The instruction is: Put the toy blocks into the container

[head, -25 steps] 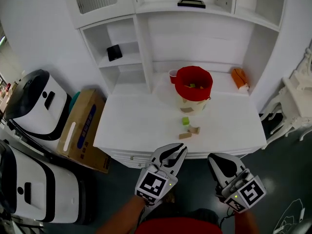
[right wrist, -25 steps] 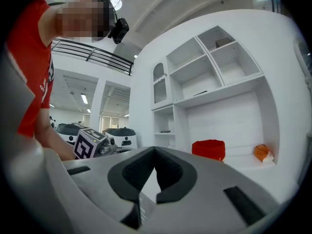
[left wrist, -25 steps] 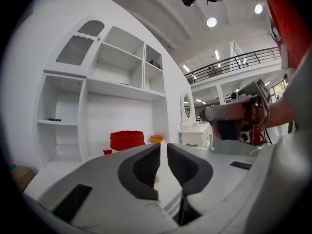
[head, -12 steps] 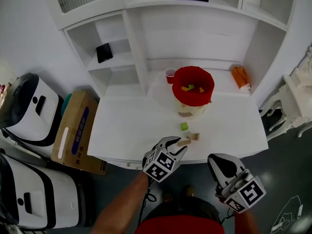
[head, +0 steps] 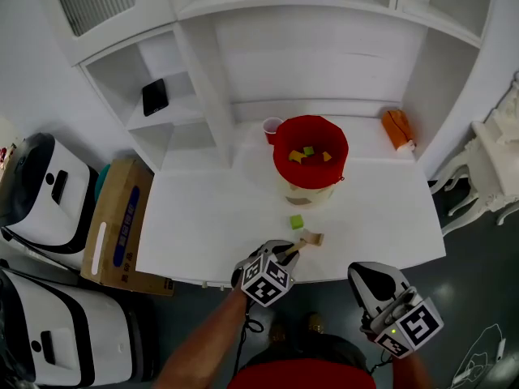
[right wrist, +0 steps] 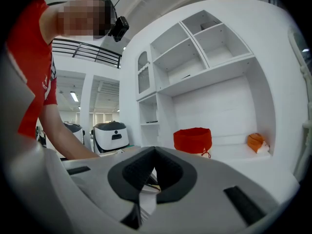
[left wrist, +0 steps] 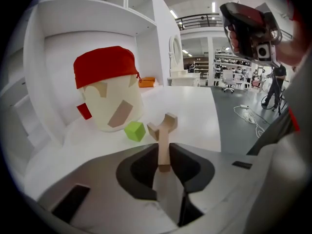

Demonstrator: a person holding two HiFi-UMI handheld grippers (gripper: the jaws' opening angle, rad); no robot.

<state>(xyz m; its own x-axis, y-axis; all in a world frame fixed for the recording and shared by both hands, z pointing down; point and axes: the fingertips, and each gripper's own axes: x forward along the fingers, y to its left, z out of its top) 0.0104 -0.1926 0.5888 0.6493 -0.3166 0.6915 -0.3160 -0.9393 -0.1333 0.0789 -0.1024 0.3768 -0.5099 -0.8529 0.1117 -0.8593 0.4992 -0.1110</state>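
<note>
Left gripper [head: 284, 252] has dropped to the table [head: 211, 217]; its jaws have just been closing and pinch the long wooden block [left wrist: 164, 140] edgewise, presumably for transfer to the red container [head: 310, 154] beyond. Right gripper [head: 371, 275] hangs shut, empty, clear of the work

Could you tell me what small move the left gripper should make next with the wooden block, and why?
Probably squeeze fully before lifting. On the left gripper, the fingers have just been closing with the long wooden block between them, flanking it closely, but a firm press is not clear. The block lies on the table, short of the red container.
</note>
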